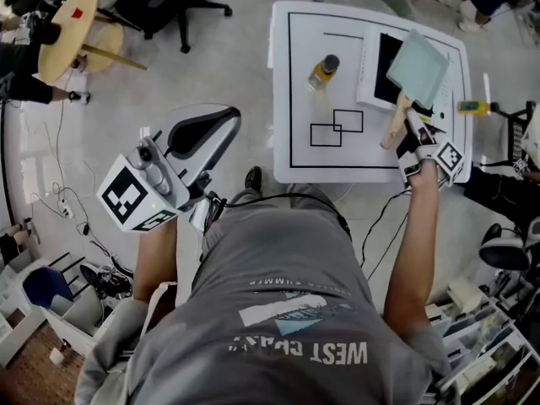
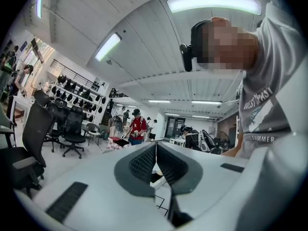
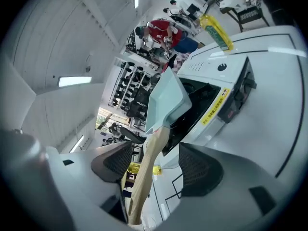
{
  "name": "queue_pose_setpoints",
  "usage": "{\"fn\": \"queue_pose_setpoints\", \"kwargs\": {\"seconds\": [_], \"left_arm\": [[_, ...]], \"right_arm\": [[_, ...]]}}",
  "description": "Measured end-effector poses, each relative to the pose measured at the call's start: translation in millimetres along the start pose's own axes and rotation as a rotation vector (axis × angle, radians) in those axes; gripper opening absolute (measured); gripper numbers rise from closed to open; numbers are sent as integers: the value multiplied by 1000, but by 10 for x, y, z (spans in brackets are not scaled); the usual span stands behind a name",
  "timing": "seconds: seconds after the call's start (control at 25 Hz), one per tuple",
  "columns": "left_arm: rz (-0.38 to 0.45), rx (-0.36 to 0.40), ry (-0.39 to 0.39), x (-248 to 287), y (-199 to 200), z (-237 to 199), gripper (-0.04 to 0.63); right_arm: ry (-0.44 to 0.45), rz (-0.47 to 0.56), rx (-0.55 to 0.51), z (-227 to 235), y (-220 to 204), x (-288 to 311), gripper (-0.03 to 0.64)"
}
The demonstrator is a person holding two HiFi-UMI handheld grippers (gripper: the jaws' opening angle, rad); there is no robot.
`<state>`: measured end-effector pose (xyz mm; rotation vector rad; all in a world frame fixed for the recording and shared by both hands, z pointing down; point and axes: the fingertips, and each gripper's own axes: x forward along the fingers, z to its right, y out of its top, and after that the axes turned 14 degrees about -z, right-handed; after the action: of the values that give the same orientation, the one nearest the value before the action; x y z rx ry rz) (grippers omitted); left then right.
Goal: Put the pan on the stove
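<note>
The pale green square pan (image 1: pixel 419 67) rests tilted on the black top of the white stove (image 1: pixel 371 66) at the table's right side. Its wooden handle (image 1: pixel 395 125) points toward me. My right gripper (image 1: pixel 411 125) is at the handle's end. In the right gripper view the pan (image 3: pixel 166 102) sits on the stove (image 3: pixel 211 71), and the handle (image 3: pixel 147 172) runs between the wide-apart jaws of the right gripper (image 3: pixel 156 165), clear of the right pad. My left gripper (image 1: pixel 224 121) is held off the table to the left; its jaws (image 2: pixel 155 148) are shut with nothing in them.
An amber bottle (image 1: pixel 322 71) with a dark cap stands on the white table (image 1: pixel 295 142) left of the stove, above two drawn black squares (image 1: pixel 336 127). A yellow bottle (image 3: pixel 216 32) lies beyond the stove. Office chairs and people are around the room.
</note>
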<state>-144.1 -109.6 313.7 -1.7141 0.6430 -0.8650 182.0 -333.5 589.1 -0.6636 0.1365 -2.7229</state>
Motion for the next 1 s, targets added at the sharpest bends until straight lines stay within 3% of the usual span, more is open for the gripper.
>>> {"fn": "queue_pose_setpoints", "kwargs": {"seconds": [0.16,0.32,0.44,0.56,0.68,0.88,1.0], "left_arm": [[15,22,-22,-84,23,59,2],[25,43,-47,-146,39,149,2],[35,61,-82,-181,68,219,2],[35,77,-117,-208,92,285,2],[35,95,-153,-242,109,364,2],[34,124,-202,-338,122,484,2],[33,142,-231,-402,110,533,2]], "right_arm": [[-55,100,-33,-87,-14,-361,314],[-87,184,-151,-409,-93,-749,289],[-64,269,-261,-868,-199,-1059,222],[-79,374,-356,-1345,-353,-1418,103],[-167,435,-616,-1861,-516,-1737,9],[-326,470,-932,-2574,-971,-2020,6],[-413,511,-1016,-2769,-1242,-2161,6]]}}
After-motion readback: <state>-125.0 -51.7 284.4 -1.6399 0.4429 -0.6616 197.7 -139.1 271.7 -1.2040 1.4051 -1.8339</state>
